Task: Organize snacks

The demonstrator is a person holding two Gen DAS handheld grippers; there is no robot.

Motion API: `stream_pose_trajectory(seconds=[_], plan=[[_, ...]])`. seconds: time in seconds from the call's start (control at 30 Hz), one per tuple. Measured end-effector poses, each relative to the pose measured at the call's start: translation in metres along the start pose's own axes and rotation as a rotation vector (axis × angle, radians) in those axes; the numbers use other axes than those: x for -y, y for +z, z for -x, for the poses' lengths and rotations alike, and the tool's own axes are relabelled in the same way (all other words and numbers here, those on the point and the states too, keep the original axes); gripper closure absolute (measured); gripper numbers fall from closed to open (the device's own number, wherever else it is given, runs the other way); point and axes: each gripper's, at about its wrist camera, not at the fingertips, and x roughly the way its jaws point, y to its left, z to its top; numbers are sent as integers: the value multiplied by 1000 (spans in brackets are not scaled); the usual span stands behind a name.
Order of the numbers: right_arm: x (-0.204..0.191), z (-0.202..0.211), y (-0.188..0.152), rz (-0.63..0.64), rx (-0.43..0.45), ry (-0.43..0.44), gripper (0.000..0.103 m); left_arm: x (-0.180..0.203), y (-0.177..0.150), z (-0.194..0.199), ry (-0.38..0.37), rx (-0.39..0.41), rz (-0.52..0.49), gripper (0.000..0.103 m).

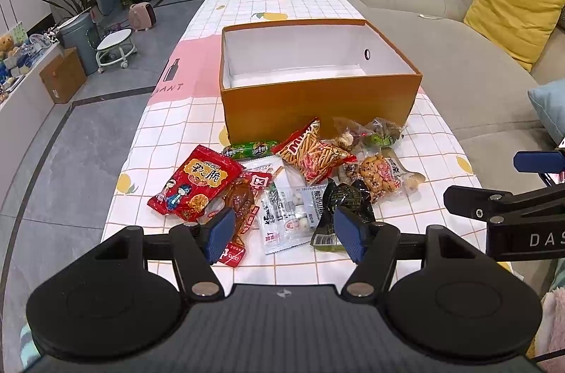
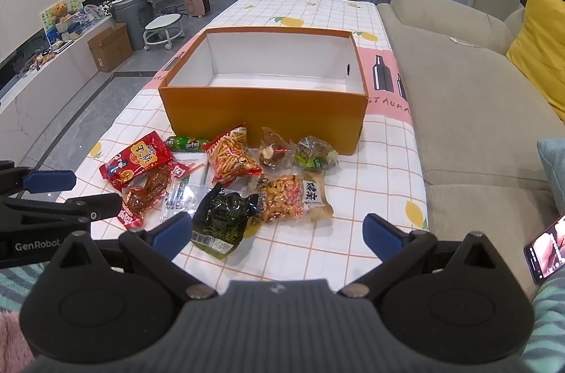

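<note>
Left wrist view puts your left tool [image 1: 284, 232] low in the frame, jaws fairly wide and empty, hanging over the near edge of the snack pile. A clear sweets packet [image 1: 291, 214] shows in the gap, its long axis running up the frame. Beyond, at frame centre, the orange box [image 1: 317, 104] sits empty on the worktop [image 1: 169, 161]. Your right tool [image 2: 277, 233] gapes wider, holding nothing; the black packet [image 2: 222, 214] lies toward its left finger. Only the right wrist view shows a phone [image 2: 547, 253] at lower right.
</note>
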Motion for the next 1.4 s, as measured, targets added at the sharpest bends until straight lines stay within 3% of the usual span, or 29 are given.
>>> stream_pose_trajectory(seconds=[0.8,1.13,1.4], plan=[[0,-2,-1,7,-5,9,4,-5,2,0,-2,-12,-1,27],[4,-14,4,31,50,82,4,-29,30,-20,-31,-87,-96,20],[-1,-51,15,27,-16,147,4,-54,51,-58,-34,-166,-229,19]])
